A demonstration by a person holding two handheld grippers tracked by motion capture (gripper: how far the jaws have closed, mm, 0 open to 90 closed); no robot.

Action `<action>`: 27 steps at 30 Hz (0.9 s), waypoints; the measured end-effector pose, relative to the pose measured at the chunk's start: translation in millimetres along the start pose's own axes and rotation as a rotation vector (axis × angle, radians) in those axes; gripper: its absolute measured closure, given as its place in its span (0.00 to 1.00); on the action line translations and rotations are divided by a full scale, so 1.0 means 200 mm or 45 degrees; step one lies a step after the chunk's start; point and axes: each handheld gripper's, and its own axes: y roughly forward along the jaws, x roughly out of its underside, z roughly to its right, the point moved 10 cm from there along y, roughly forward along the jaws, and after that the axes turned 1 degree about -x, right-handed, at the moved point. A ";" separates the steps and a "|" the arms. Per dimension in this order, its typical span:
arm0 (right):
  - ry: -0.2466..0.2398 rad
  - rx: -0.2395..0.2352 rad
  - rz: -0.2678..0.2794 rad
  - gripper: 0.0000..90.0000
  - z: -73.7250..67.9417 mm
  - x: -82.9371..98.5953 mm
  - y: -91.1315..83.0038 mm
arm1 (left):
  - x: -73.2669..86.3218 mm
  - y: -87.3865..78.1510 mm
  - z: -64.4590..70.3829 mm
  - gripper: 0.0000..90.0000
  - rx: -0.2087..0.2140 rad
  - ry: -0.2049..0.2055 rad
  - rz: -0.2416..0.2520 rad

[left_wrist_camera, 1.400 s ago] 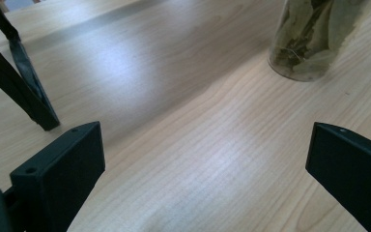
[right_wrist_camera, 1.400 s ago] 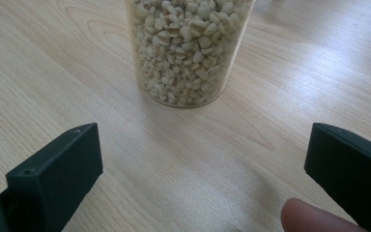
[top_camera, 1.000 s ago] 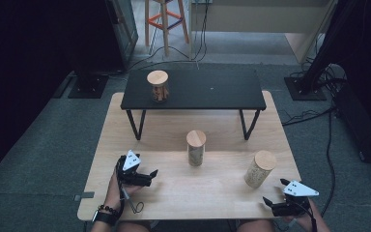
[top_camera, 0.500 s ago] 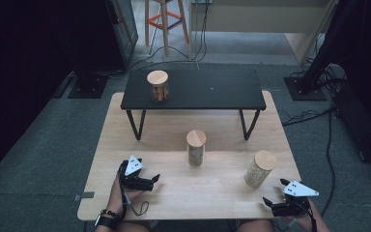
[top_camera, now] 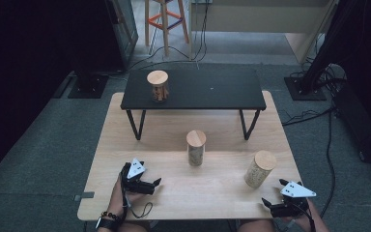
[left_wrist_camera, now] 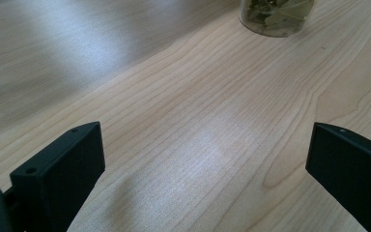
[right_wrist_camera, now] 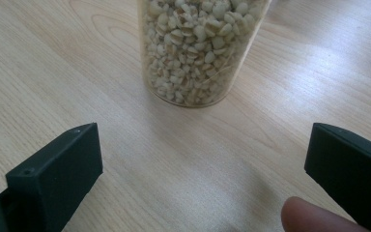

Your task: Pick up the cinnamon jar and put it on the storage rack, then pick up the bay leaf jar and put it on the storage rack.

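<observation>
Since a second ago the left gripper (top_camera: 155,182) has slid a little toward the near edge of the worktop (top_camera: 183,133), while the right gripper (top_camera: 272,193) has kept its place by the near right corner; the three jars have not shifted.

Both grippers stand with jaws spread wide and nothing between them. Straight ahead of the right gripper, near but not touching, stands the jar of pale grain (right_wrist_camera: 200,48), upright toward the worktop's right side under a flat wooden lid (top_camera: 265,159). Ahead and to the right of the left gripper is the jar of dried leaves (left_wrist_camera: 276,17), upright at mid-worktop. A third jar (top_camera: 158,86) stands on the black raised shelf (top_camera: 222,89) at the back, well apart from both hands.

Judging by its look, the grain jar is clear, rigid and smooth-walled, probably glass, so likely slick and breakable, and fairly heavy when packed this full. Its lid may only sit on loosely, so I would close the jaws on the round wall at about mid-height, squarely across its width, and keep it upright.

Each hand comes in from the near edge with its gripper low over the wood. The right one points up the worktop at its jar, with a fingertip (right_wrist_camera: 314,217) showing beside its right-hand jaw. The left one points rightward toward the middle, its forearm wearing a bead bracelet (top_camera: 107,216).
</observation>
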 end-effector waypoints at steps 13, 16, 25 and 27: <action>0.011 0.010 0.001 0.00 -0.06 -0.08 -0.04 | 0.04 -0.04 -0.05 0.00 0.051 -0.106 0.107; -0.004 0.014 -0.020 0.00 -0.09 -0.11 -0.05 | 0.04 -0.04 -0.05 0.00 0.056 -0.107 0.106; -0.018 -0.021 -0.044 0.00 -0.18 -0.18 -0.07 | 0.03 -0.03 -0.05 0.03 0.060 -0.095 0.086; -0.023 -0.029 -0.051 0.00 -0.19 -0.19 -0.06 | 0.03 -0.03 -0.05 0.03 0.067 -0.091 0.085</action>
